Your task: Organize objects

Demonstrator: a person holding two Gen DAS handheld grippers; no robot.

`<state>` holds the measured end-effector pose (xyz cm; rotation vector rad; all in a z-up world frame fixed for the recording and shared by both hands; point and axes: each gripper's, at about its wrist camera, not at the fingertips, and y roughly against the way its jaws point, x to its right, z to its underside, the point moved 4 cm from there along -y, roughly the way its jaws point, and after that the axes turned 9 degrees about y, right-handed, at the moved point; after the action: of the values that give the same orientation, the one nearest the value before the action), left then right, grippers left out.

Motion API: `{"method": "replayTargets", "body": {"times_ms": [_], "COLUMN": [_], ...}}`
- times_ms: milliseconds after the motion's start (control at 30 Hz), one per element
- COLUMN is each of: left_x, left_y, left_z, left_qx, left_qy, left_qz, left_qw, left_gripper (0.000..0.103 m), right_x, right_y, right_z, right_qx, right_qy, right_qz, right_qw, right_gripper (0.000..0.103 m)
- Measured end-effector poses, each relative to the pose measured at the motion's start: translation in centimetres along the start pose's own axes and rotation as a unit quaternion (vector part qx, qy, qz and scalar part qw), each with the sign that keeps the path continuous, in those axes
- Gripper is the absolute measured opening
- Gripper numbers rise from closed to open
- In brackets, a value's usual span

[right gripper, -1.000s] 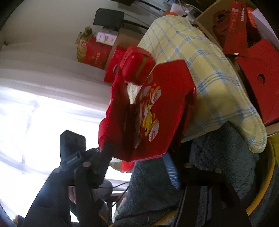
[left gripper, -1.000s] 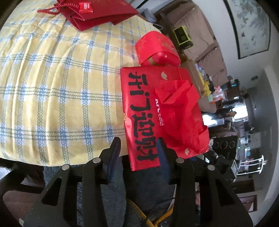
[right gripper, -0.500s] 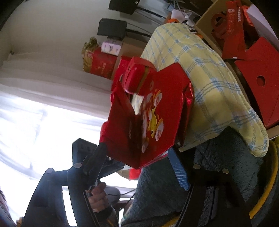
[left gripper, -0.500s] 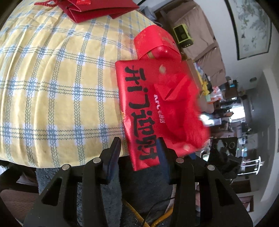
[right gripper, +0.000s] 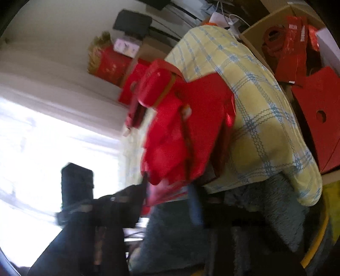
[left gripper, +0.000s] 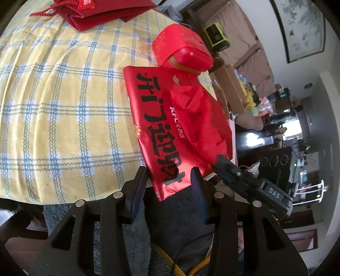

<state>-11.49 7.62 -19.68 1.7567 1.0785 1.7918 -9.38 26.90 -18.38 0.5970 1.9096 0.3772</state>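
Observation:
A shiny red gift bag with black characters lies at the edge of the yellow checked cloth and hangs over it. A glossy red box sits at the bag's far end. My left gripper is shut on the bag's near corner. The right gripper pinches the bag's right edge by the crumpled handle. In the blurred right wrist view the jaws of the right gripper are closing, with the lower edge of the bag between them. The red box shows above it.
A dark red bag with a cord lies at the cloth's far side. A cardboard box of red packaging and red boards stand past the cloth. A grey fuzzy cover hangs below the table edge. Furniture and clutter fill the room beyond.
The right gripper's jaws have narrowed onto the bag's edge, and its tip now shows in the left wrist view. The bag's handle has crumpled and shifted. The left gripper keeps its hold.

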Motion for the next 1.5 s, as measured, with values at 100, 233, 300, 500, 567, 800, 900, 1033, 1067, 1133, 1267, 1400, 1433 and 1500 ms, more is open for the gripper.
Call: {"method": "replayTargets", "body": {"times_ms": [100,233,300,500,567,800,900,1033,1067,1133,1267,1400,1433,1500], "left_x": [-0.5,-0.7,-0.5,-0.6,-0.8,-0.8,-0.8,-0.9,-0.6,0.0,1.8,3.2,3.3,3.7], "left_y": [0.3,0.6,0.8,0.8,0.9,0.6,0.9,0.7,0.7,1.1,2.5,3.8,4.0,4.5], "left_z": [0.1,0.1,0.0,-0.2,-0.3,-0.6,-0.8,-0.5,-0.3,0.2,1.1,1.9,2.0,2.2], "left_qx": [0.001,0.006,0.011,0.000,-0.001,-0.009,0.015,0.020,0.027,0.045,0.082,0.109,0.112,0.118], "left_qy": [0.007,0.005,0.001,0.024,0.037,0.061,0.052,0.040,0.029,0.006,-0.038,-0.066,-0.069,-0.074], "left_qz": [0.000,-0.013,-0.014,0.017,0.028,0.067,0.036,0.006,-0.009,-0.037,-0.071,-0.086,-0.087,-0.089], "left_qw": [1.0000,0.9999,0.9998,0.9995,0.9989,0.9959,0.9979,0.9990,0.9992,0.9983,0.9934,0.9881,0.9875,0.9862], "left_gripper": [0.030,0.024,0.025,0.033,0.048,0.063,0.036,0.030,0.030,0.030,0.030,0.030,0.030,0.031], "right_x": [0.4,0.2,-0.2,-0.6,-0.5,0.3,0.0,-0.3,-0.4,-0.9,-2.5,-4.2,-4.7,-5.4], "right_y": [-0.2,0.0,0.3,1.1,1.2,0.5,0.1,0.4,0.4,0.3,0.7,1.4,1.6,1.8], "right_z": [0.4,0.6,0.7,0.6,0.7,2.0,2.1,2.1,2.1,2.3,2.0,2.0,2.0,2.0], "right_qx": [0.006,0.010,0.014,0.023,0.022,-0.009,-0.016,-0.016,-0.016,-0.020,-0.012,0.000,0.003,0.007], "right_qy": [-0.013,-0.021,-0.020,-0.056,-0.066,-0.092,-0.089,-0.062,-0.057,-0.040,0.005,0.045,0.056,0.071], "right_qz": [-0.008,-0.032,-0.050,-0.127,-0.143,-0.141,-0.139,-0.095,-0.087,-0.066,-0.028,-0.003,0.003,0.013], "right_qw": [1.000,0.999,0.998,0.990,0.987,0.986,0.986,0.993,0.994,0.997,1.000,0.999,0.998,0.997], "right_gripper": [0.012,0.009,0.008,0.007,0.007,0.007,0.007,0.008,0.008,0.008,0.010,0.011,0.011,0.011]}}
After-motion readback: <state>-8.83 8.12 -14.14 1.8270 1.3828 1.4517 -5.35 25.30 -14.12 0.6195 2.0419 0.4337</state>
